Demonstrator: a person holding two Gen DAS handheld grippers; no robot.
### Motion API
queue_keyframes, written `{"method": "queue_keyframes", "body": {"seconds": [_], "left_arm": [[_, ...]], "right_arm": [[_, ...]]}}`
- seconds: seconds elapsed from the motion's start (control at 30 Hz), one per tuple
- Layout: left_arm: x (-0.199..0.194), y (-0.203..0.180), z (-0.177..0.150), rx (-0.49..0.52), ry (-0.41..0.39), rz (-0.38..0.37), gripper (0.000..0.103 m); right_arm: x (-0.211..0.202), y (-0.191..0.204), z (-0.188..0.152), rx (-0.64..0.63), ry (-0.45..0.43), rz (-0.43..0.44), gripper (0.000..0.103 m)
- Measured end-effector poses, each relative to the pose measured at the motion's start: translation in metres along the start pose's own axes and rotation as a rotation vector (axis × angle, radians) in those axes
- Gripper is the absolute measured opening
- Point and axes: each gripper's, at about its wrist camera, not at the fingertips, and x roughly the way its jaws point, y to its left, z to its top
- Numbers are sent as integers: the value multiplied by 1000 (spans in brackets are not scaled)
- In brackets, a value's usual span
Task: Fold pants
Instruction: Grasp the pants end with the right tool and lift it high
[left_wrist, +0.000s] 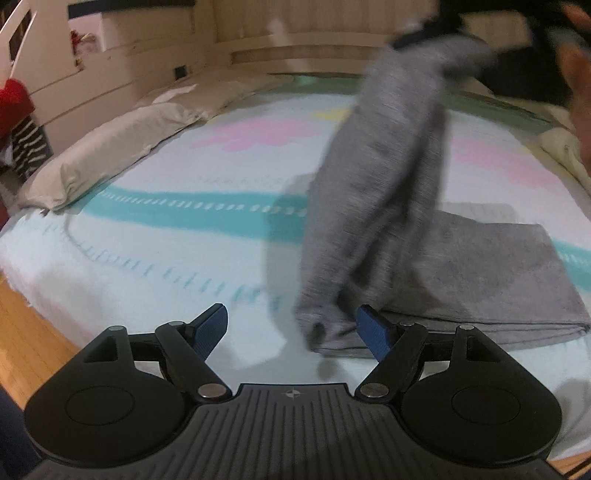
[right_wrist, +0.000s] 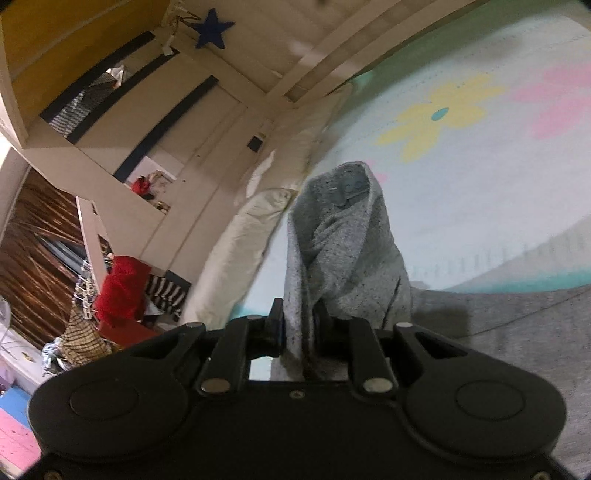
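Grey pants (left_wrist: 388, 177) hang lifted from the bed (left_wrist: 147, 258), pinched in the right gripper (right_wrist: 299, 332), likely so one end can fold over; the rest lies near right on the bed; the left gripper (left_wrist: 291, 332) waits wide, holding nothing, beside the low end.

pants (left_wrist: 373, 192) hanging up off the bed (left_wrist: 147, 236) on the right, lower part lying flat on the blanket, long pillow (left_wrist: 110, 147) along the left edge, headboard (left_wrist: 295, 40) behind
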Motion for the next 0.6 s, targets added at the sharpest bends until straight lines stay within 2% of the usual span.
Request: {"method": "queue_keyframes", "body": {"seconds": [0.07, 0.17, 0.27, 0.37, 0.47, 0.6], "left_arm": [[-2, -14, -7, 31, -28, -48, 76], [-1, -34, -16, 139, -6, -112, 75], [-8, -43, -24, 214, -81, -156, 76], [-2, -63, -21, 340, -106, -185, 76], [13, -71, -15, 377, -87, -237, 76], [21, -82, -10, 426, -109, -274, 76]], "right_arm": [[-1, 4, 2, -13, -2, 10, 25], [-5, 6, 4, -30, 1, 18, 25], [-8, 4, 5, -30, 8, 17, 25], [-11, 1, 7, -21, 10, 10, 25], [-14, -2, 8, -12, 12, 2, 25], [-21, -7, 10, -9, 8, 9, 25]]}}
